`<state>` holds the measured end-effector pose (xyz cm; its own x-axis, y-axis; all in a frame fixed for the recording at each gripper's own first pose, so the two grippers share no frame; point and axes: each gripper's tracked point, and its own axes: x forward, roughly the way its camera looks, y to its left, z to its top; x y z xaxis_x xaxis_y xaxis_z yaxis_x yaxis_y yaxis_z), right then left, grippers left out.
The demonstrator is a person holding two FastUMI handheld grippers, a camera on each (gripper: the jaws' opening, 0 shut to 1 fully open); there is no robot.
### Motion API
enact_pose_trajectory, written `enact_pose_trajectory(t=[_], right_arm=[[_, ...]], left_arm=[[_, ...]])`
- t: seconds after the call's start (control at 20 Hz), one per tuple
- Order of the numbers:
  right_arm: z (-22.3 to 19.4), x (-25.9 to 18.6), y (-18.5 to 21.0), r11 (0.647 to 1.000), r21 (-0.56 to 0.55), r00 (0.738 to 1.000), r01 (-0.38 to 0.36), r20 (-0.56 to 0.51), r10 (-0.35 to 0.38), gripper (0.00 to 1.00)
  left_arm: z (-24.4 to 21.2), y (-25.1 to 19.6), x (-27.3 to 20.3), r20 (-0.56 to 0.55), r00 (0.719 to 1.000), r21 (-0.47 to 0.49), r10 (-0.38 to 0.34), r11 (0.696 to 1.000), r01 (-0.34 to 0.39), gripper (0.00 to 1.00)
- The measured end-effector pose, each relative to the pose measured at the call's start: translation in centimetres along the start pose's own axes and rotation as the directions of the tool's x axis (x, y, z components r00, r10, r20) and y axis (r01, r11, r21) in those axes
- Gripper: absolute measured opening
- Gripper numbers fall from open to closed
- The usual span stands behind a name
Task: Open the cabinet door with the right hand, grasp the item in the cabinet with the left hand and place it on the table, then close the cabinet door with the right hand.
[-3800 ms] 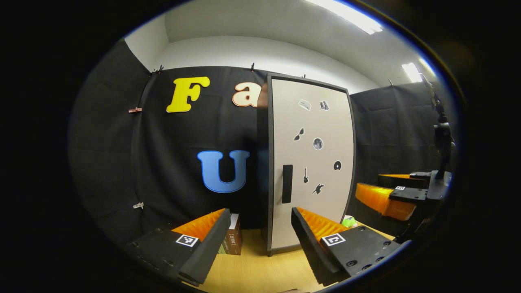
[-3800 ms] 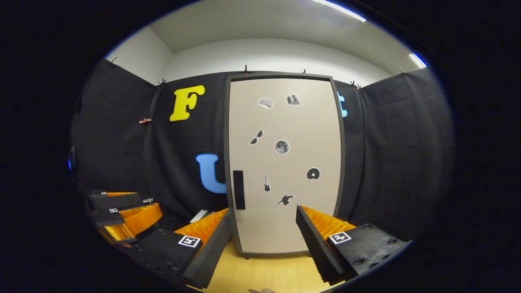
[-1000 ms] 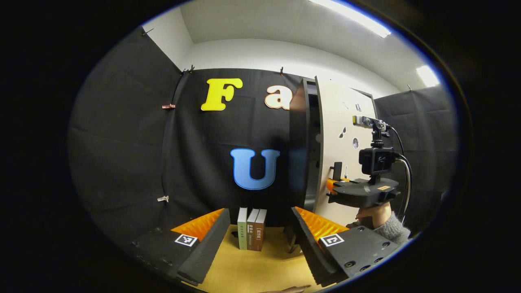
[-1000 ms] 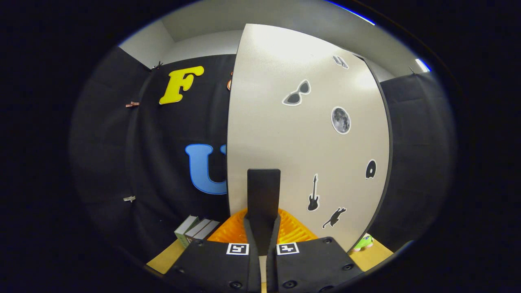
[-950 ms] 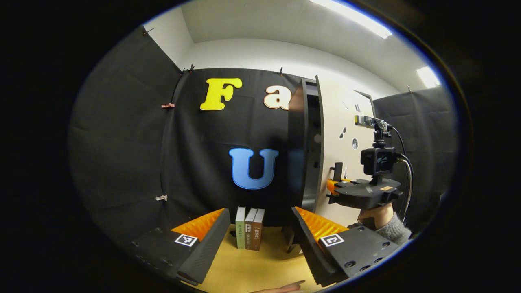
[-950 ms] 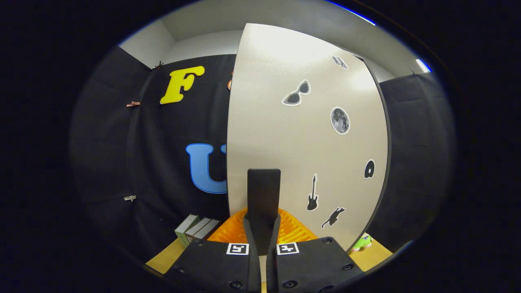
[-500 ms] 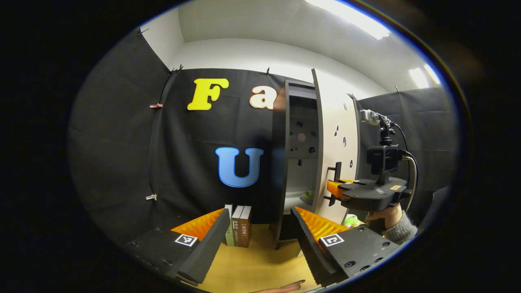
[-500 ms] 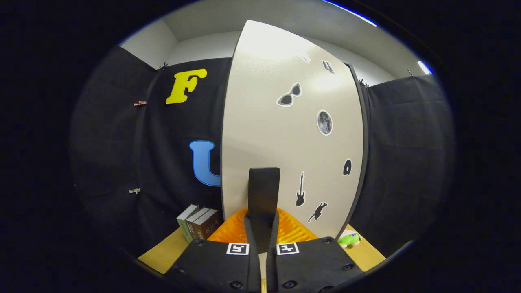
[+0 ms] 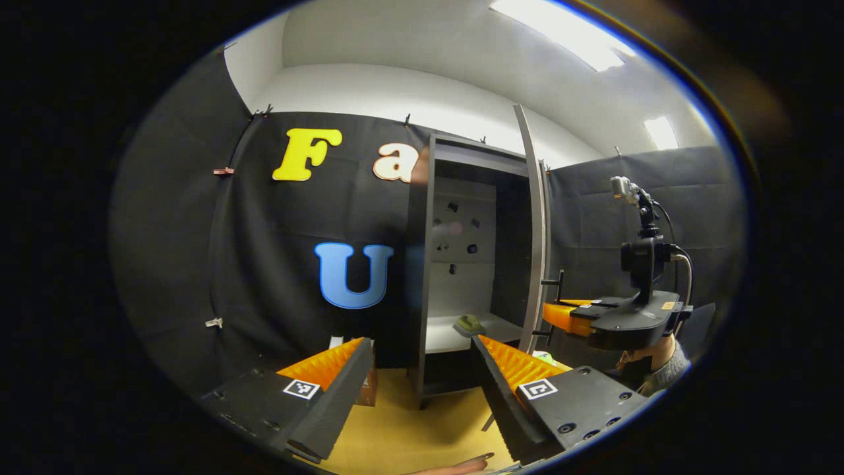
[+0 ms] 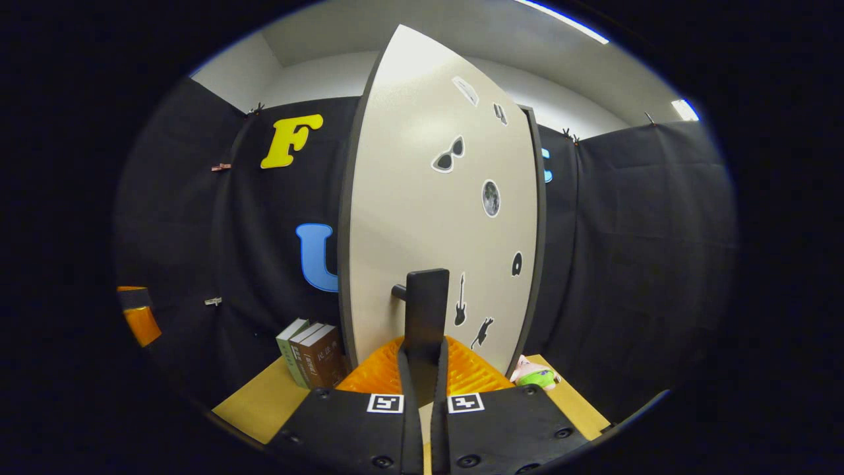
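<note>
The tall dark cabinet (image 9: 422, 264) stands with its pale door (image 9: 535, 231) swung wide, edge-on in the left gripper view. A small olive-green item (image 9: 469, 323) lies on the white shelf (image 9: 448, 340) inside. My left gripper (image 9: 419, 389) is open, in front of the cabinet and below the shelf, holding nothing. My right gripper (image 10: 422, 369) is shut on the black door handle (image 10: 425, 310) of the sticker-covered door (image 10: 422, 211). From the left gripper view, that right gripper (image 9: 573, 318) clamps the handle (image 9: 559, 290), with a hand (image 9: 649, 363) under it.
The wooden table (image 10: 264, 402) carries a few upright books (image 10: 310, 361) left of the cabinet and a small green and pink toy (image 10: 535, 376) to the right of the door. The other gripper's finger (image 10: 135, 316) shows at the far left.
The right gripper has pulled the door further open by its handle. The cabinet's inside, with the shelf and the item on it, has come fully into the left gripper view.
</note>
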<state>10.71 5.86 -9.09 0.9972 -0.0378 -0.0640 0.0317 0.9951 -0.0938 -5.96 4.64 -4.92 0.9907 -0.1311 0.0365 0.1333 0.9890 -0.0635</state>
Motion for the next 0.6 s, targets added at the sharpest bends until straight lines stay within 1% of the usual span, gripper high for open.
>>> enact_pose_trajectory(t=[0.15,0.35,0.6], right_arm=[[-0.2,-1.4,-2.2,1.000,0.011,1.000,0.025,0.003,-0.025,0.09],[-0.2,-2.6,-5.4,0.997,0.062,0.999,0.041,-0.001,-0.041,0.08],[-0.4,-3.7,-9.0,0.999,0.013,0.999,0.035,0.006,-0.035,0.08]], left_arm=[[-0.4,-2.0,0.9,-0.003,0.999,0.015,-0.049,0.999,0.049,0.94],[-1.0,-5.0,2.5,-0.024,0.995,0.020,-0.101,0.995,0.102,0.94],[-0.6,-10.4,5.5,-0.013,0.985,0.001,-0.175,0.985,0.175,0.94]])
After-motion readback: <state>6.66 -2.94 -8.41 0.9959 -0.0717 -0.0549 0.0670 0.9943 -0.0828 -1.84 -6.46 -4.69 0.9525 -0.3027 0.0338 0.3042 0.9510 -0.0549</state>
